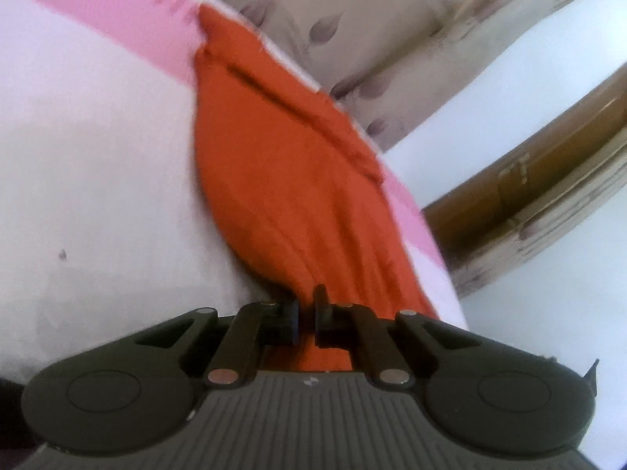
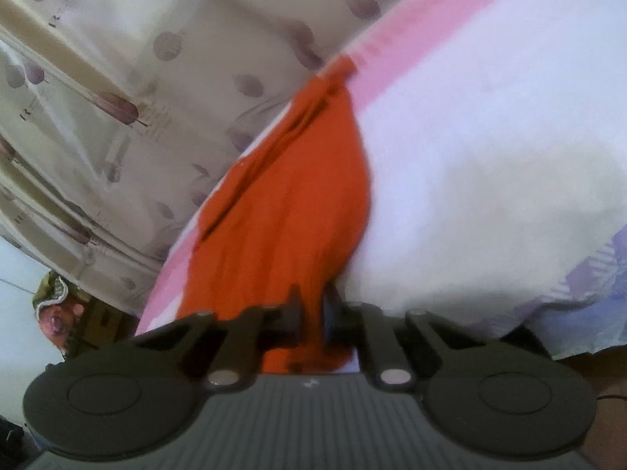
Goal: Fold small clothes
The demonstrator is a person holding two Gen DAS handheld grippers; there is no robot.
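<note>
An orange garment [image 1: 282,164] lies stretched along the edge of a white bed sheet [image 1: 98,156] with a pink stripe. My left gripper [image 1: 307,309] is shut on one end of the garment, with cloth bunched between its black fingers. The same orange garment [image 2: 298,196] shows in the right wrist view. My right gripper [image 2: 313,309] is shut on its other end, with cloth pinched between the fingers. The cloth runs taut from each gripper toward the far corner.
A beige curtain with purple leaf prints [image 1: 333,19] hangs beyond the bed edge and also shows in the right wrist view [image 2: 117,98]. A brown wooden frame [image 1: 529,180] stands at right. A patterned bag or cloth [image 2: 58,313] sits low at left.
</note>
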